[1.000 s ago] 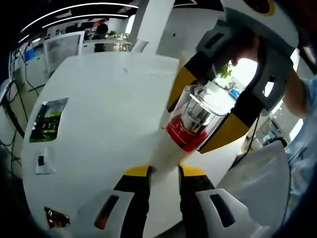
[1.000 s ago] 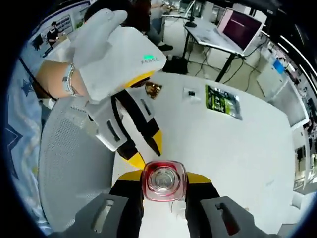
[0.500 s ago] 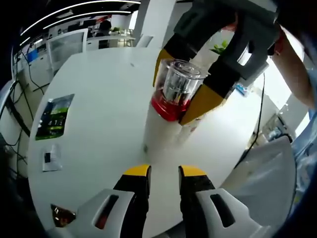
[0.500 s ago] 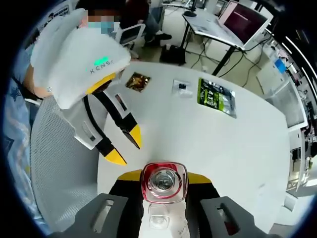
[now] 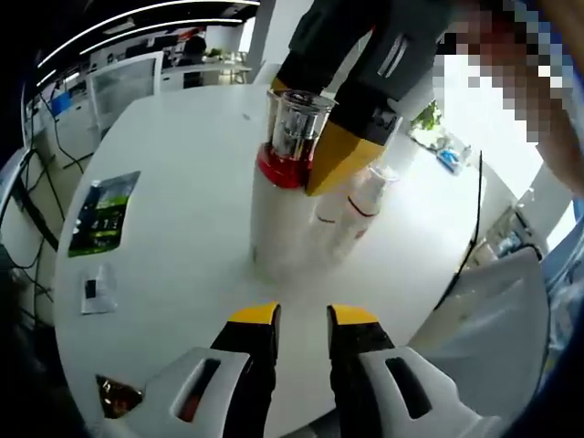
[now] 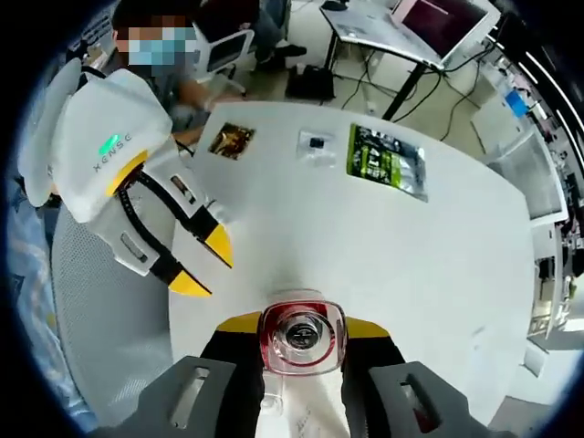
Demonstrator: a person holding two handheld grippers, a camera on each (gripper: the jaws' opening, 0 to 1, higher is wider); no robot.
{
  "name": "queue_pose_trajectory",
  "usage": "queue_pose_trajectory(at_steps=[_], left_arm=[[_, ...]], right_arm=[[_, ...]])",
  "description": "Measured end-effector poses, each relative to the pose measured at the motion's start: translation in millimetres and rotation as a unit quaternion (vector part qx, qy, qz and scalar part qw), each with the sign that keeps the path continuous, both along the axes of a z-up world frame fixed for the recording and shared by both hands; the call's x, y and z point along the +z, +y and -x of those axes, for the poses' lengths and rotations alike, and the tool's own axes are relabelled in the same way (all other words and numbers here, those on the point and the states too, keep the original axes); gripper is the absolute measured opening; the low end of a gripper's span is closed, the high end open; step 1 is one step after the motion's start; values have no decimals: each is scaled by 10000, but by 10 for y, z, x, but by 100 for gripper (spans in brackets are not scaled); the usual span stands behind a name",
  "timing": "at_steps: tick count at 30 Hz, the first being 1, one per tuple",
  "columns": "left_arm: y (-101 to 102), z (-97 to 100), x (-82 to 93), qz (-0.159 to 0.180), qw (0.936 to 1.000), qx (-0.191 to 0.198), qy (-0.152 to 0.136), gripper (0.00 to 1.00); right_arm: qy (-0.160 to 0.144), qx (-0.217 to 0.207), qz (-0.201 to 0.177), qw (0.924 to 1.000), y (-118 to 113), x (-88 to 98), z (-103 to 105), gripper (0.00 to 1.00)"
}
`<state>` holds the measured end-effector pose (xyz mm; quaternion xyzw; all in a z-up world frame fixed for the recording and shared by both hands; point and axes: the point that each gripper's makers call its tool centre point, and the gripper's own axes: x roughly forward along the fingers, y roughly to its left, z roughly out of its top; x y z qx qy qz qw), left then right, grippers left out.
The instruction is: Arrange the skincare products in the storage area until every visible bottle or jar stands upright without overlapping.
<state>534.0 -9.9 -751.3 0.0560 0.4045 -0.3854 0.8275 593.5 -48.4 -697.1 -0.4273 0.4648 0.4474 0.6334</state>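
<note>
Right gripper (image 6: 300, 330) clamps clear plastic jar with red base (image 5: 290, 137), contents indiscernible, over the white round table (image 5: 182, 182) at 12 o'clock in left gripper view; left gripper (image 5: 303, 315) slightly parted, empty.

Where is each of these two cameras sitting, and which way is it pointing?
Left gripper view: rides the left gripper, facing across the white table at the right gripper carrying a red-based jar; its own jaws show.
Right gripper view: rides the right gripper, looking down over the jar; a sleeve shows.
Shared: the jar, table, green packet.
</note>
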Motion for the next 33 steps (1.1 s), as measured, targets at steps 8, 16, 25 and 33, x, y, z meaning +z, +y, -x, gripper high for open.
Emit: queue_pose_trajectory(at_steps=[8,16,25,33], left_arm=[[-8,2,-3,-10,10000,-11,-8,25],[-13,12,-18,-42,10000,-47,14,25],[-14,17,-30,-66,9999,-82,27,25],[3,3,-10,-61,9999,-78,-25,25]], right_arm=[[18,-37,411,9991,-144,9,-6,26],[52,56,665,9978,-274,23,-3,25],[148,-216,585,9979,-241,22,-7,26],[217,-215,39,9995,-176,16,-21,27]])
